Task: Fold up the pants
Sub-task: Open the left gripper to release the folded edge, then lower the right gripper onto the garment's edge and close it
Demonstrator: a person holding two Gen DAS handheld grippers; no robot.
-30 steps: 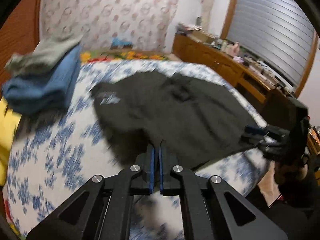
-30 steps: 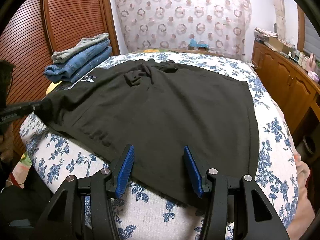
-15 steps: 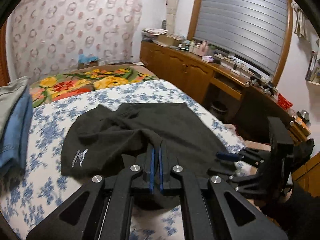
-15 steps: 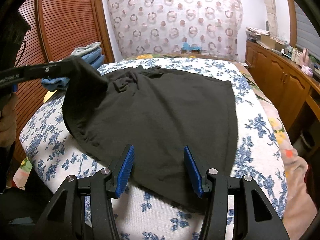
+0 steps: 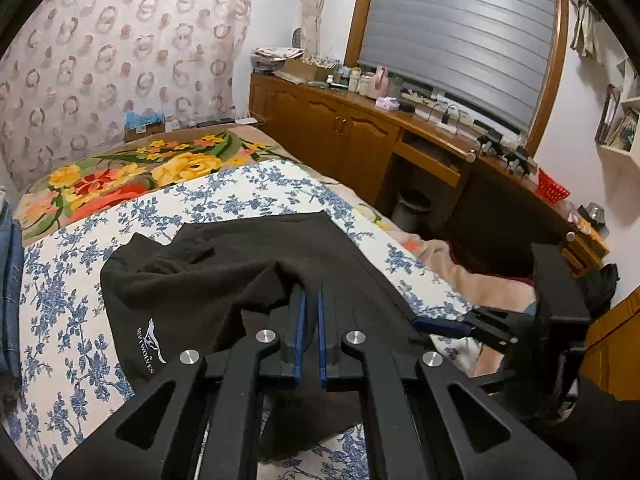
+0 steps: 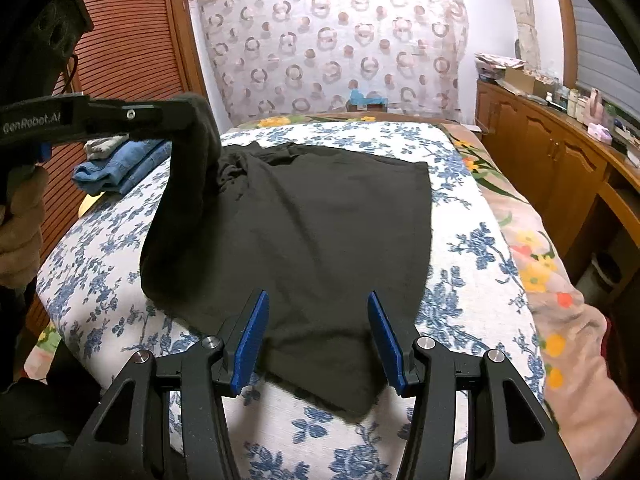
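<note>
Two grippers: we hold one in each hand.
Left gripper (image 5: 311, 300): clamped on a lifted edge of the black pants (image 6: 320, 232).
Right gripper (image 6: 316, 328): jaws apart, empty, over the near hem.
Pants: spread on our floral bedsheet (image 6: 472, 264).

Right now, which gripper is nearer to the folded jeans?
Left. The left gripper, shut on the black pants, is lifted just beside the jeans. The right gripper is open at the near pants edge, farther away.
</note>
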